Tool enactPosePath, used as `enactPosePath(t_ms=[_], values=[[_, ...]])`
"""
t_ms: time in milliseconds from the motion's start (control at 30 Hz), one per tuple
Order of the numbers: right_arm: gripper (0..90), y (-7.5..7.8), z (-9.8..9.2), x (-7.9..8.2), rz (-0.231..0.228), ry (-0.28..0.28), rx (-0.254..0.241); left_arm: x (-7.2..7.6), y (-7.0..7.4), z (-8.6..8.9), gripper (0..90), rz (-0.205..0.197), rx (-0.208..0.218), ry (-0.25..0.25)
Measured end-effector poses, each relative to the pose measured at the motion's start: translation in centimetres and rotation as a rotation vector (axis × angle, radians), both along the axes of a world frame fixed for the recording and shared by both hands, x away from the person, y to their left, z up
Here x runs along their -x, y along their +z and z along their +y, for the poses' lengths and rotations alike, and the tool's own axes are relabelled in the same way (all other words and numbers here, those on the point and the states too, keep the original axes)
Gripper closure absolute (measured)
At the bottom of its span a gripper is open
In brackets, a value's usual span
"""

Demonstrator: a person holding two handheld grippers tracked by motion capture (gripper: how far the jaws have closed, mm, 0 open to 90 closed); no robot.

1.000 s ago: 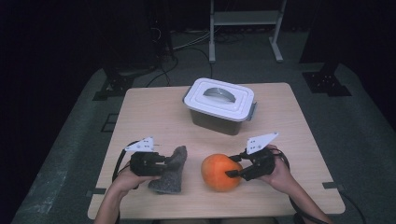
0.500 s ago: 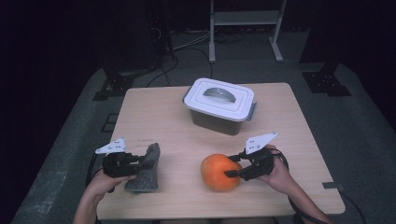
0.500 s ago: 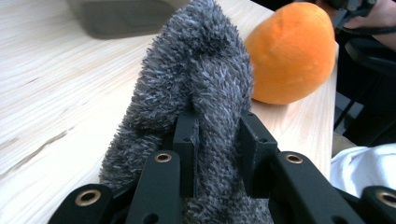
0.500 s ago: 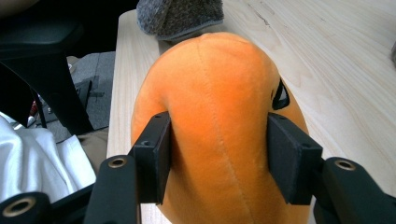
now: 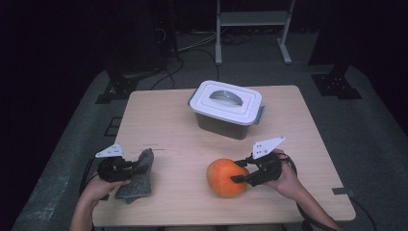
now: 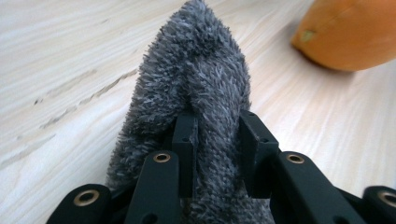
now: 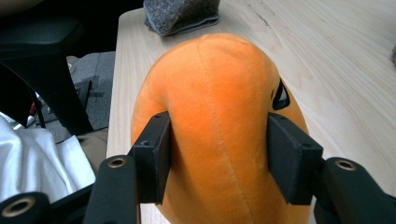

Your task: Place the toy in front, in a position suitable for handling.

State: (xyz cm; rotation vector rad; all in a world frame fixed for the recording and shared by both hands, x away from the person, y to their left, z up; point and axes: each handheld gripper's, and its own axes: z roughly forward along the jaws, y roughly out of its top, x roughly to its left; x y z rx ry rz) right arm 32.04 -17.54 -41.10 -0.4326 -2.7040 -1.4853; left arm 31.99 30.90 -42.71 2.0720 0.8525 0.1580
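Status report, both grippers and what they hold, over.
Left gripper shut on grey fuzzy cloth. Right gripper shut on orange plush toy. Lidded grey plastic box sits apart.

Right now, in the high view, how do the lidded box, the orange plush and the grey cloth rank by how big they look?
1. Lidded box, clearly largest.
2. Orange plush and grey cloth look about alike; the tongs hide part of the cloth, so I won't rank them.

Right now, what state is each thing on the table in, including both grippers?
Grey cloth: bunched, pinched upright at the table's left front.
Orange plush toy: on the table, squeezed at its right end.
Lidded box: lid on, untouched at the back.
Left gripper: shut on the grey cloth.
Right gripper: shut on the orange plush toy.
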Motion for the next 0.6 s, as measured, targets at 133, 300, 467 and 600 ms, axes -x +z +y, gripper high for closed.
enactPosePath(t_ms=[133,300,467,600], values=[[43.9,0.0,0.1,0.0,0.003,-0.002,0.001,-0.2,-0.5,-0.4,66.2,0.003,0.003,0.003],[44.3,0.1,0.2,0.0,0.013,-0.006,0.003,-0.5,-0.6,-1.6,59.3,0.008,-0.014,-0.017],[44.9,0.2,0.4,0.0,0.019,-0.010,0.007,-0.4,-0.4,-2.1,58.1,0.000,-0.027,-0.030],[44.8,0.2,0.5,0.0,0.022,-0.011,0.005,-0.3,0.0,-2.3,53.9,-0.007,-0.030,-0.036]])
